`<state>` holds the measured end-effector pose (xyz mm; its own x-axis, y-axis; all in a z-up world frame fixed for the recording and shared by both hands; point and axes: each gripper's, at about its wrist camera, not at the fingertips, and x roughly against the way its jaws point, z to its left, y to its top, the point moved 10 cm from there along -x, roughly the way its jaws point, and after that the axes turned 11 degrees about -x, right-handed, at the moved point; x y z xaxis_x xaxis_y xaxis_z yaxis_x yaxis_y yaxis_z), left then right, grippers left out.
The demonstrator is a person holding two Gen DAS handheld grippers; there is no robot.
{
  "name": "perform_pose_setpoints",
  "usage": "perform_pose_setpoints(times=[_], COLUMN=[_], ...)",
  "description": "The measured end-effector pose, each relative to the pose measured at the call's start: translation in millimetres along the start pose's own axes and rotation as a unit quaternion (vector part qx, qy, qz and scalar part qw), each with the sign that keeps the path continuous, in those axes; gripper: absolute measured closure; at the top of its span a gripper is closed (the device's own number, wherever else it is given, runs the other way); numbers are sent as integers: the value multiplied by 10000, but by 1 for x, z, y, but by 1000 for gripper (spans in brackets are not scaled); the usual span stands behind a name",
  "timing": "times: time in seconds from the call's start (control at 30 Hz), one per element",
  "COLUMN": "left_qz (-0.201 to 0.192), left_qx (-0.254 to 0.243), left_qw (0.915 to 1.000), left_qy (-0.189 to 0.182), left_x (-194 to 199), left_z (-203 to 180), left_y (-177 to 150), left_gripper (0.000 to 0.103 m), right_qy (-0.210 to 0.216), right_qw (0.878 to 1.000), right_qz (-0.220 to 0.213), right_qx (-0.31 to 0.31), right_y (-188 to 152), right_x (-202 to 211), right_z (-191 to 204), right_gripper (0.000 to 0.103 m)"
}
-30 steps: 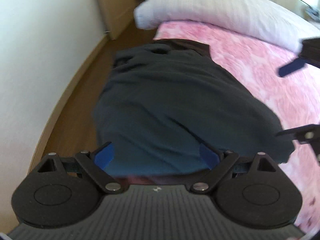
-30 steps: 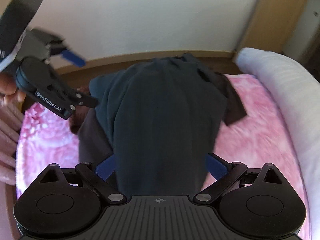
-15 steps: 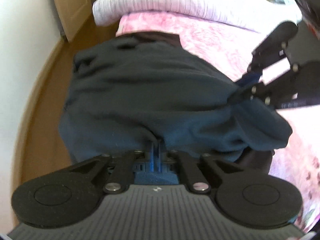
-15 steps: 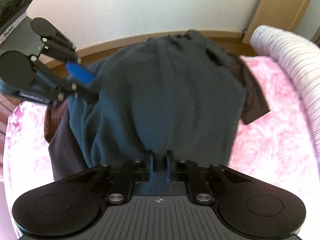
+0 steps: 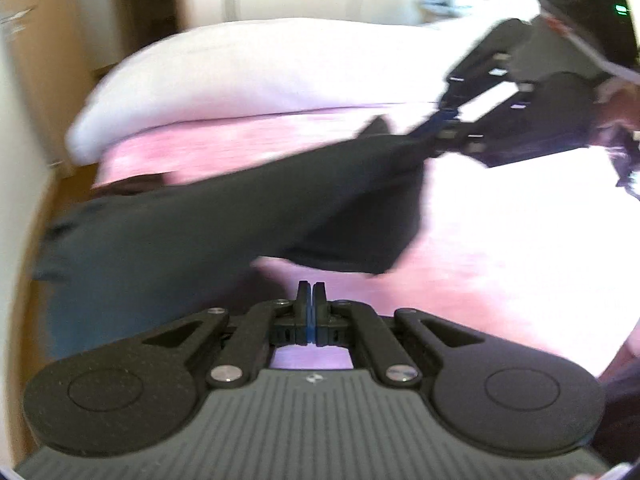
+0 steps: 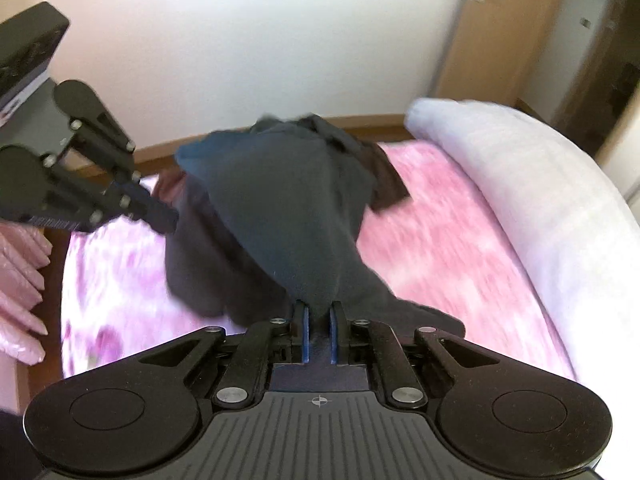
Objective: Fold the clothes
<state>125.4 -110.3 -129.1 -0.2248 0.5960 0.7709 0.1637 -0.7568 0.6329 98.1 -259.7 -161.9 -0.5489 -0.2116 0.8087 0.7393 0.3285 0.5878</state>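
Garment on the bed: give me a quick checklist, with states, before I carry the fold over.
1. Right gripper shut on garment: ok.
2. Left gripper holding garment: not ok; shut, no cloth between its pads in its own view.
3. Garment raised off bed at right gripper's end: ok.
4. Pillow apart from garment: ok.
5. Brown cloth beneath separate from garment: cannot tell.
6. Views sharp: not ok, motion blur.

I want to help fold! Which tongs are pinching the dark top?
The right tongs: the dark top is bunched between them. The left tongs are shut too, but no cloth shows between them.
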Motion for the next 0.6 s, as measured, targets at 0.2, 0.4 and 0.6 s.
perform_pose_setpoints(times=[0.2, 0.4, 0.6], left_qz=[66, 643, 1180], left_qx=[42, -132, -366], left_qw=[9981, 9974, 9923], left_qy=[-609, -293, 48], left_x=[-29, -70, -121], left_z=[-132, -165, -138], left_y=[29, 23, 7], left_gripper=[103, 73, 38], right_qy=[-774, -1559, -2322], right_qw=[9946, 9746, 9400], right_qz=[384, 922, 1445], right_qx=[-576, -1319, -2042], right_y=[-111, -225, -339], right_x=[64, 113, 165], right_z=[-48, -102, -154], right_gripper=[97, 94, 40])
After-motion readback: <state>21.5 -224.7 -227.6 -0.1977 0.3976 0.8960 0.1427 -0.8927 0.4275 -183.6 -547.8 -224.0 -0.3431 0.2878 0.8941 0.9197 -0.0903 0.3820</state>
